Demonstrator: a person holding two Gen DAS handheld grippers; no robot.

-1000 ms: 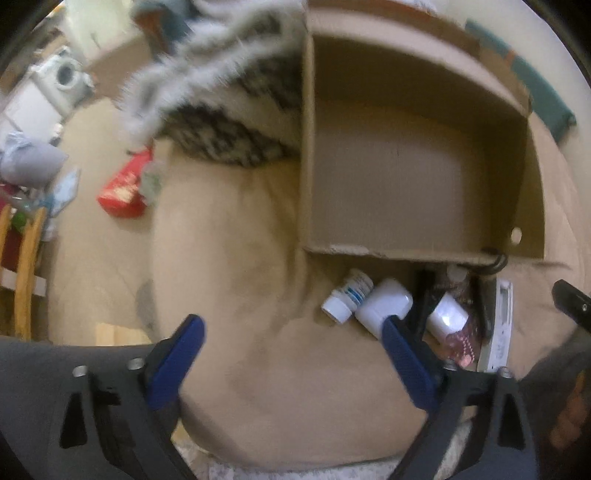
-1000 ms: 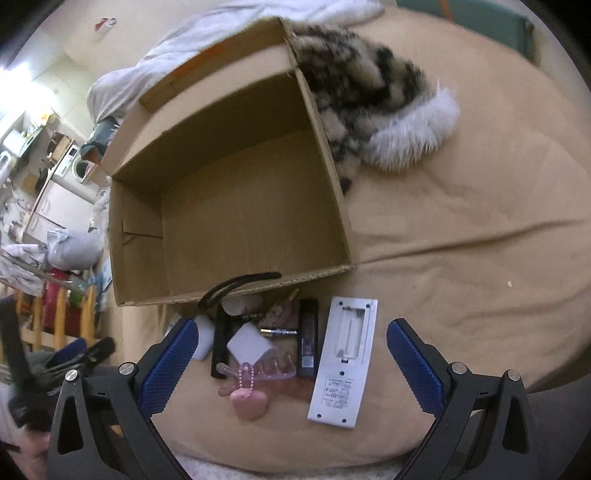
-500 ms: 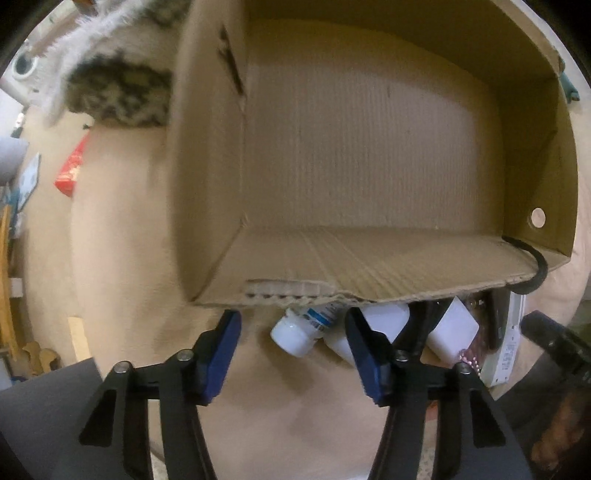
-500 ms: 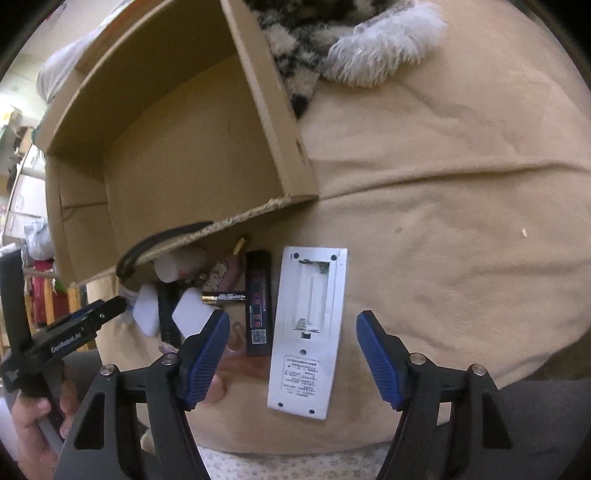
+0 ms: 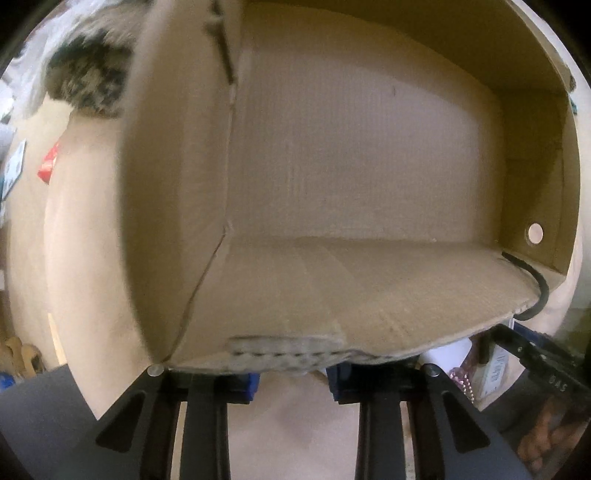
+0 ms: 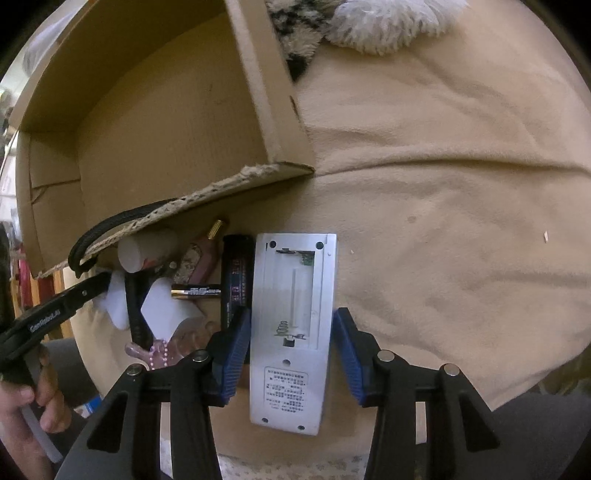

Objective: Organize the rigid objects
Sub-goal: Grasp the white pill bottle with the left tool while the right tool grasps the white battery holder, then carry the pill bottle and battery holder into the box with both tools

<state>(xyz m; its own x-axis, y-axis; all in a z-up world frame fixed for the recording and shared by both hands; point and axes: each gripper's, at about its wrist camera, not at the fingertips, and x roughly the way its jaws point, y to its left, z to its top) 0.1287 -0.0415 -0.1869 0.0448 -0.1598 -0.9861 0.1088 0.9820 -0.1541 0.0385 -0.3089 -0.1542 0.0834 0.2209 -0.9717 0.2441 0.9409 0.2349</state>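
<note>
My right gripper (image 6: 291,312) points down over a white remote (image 6: 291,387) that lies back-up, battery bay open, on the beige blanket (image 6: 443,221). Its jaws are closing and the blue pads (image 6: 236,350) lie against the remote's two long edges. Left of it are a black stick (image 6: 236,273), a loose battery (image 6: 195,291), a white block (image 6: 166,310) and pink beads (image 6: 162,350). My left gripper (image 5: 291,380) has its jaws closing to a narrow gap. The near wall of the cardboard box (image 5: 177,184) hides its fingertips and whatever is between them.
The open box (image 6: 269,92) lies just behind the pile, a black band (image 6: 110,229) hooked over its torn edge. A furry black-and-white item (image 6: 369,18) lies behind it. A hand (image 6: 48,398) holds the left gripper (image 6: 85,291) at the pile's left edge.
Both grippers came down and their jaws narrowed. The right pads closed in on the remote. The white bottle seen between the left fingers has gone out of sight under the box edge.
</note>
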